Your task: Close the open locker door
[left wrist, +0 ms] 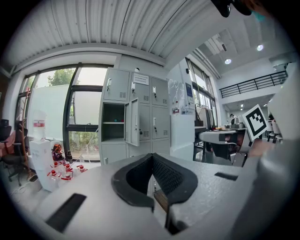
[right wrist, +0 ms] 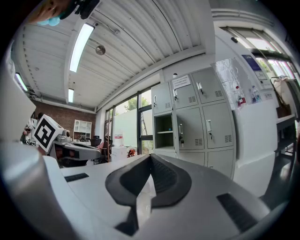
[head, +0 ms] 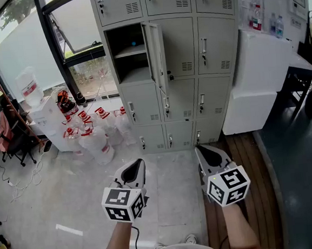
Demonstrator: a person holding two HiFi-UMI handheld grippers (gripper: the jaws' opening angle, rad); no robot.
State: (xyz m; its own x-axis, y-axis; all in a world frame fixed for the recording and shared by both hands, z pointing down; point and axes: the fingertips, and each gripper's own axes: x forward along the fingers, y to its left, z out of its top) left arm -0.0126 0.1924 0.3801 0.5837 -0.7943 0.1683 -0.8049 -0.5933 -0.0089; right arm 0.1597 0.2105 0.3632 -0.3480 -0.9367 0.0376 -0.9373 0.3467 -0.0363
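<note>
The open locker door [head: 155, 49] is far ahead of me and well apart from both grippers. It belongs to the second row of the locker bank [head: 214, 45], on the left column. It stands upright, with its long axis vertical, and swings out from the right side of its open compartment [head: 128, 56]. From my head view I see it almost edge-on, free edge toward me. The face with the handle [head: 169, 75] is turned to the right, so I judge the push has to come from that right side, sweeping the door left and away until it meets the frame.

Across the scene the door lies between my two grippers, a little nearer the line of the left gripper [head: 135, 172]. The right gripper [head: 210, 157] sits on the side of the door's outer face, though, so I reckon it is the better placed to push. Neither is close enough yet, and I have to step toward the lockers first.

Both grippers are held low and near my body, pointing roughly level at the lockers. The right gripper's jaws are fully together, with nothing between them and nothing touched. In the left gripper view the left jaws also meet at the tips, empty and touching nothing, and the door [left wrist: 133, 121] shows beyond them.
</note>
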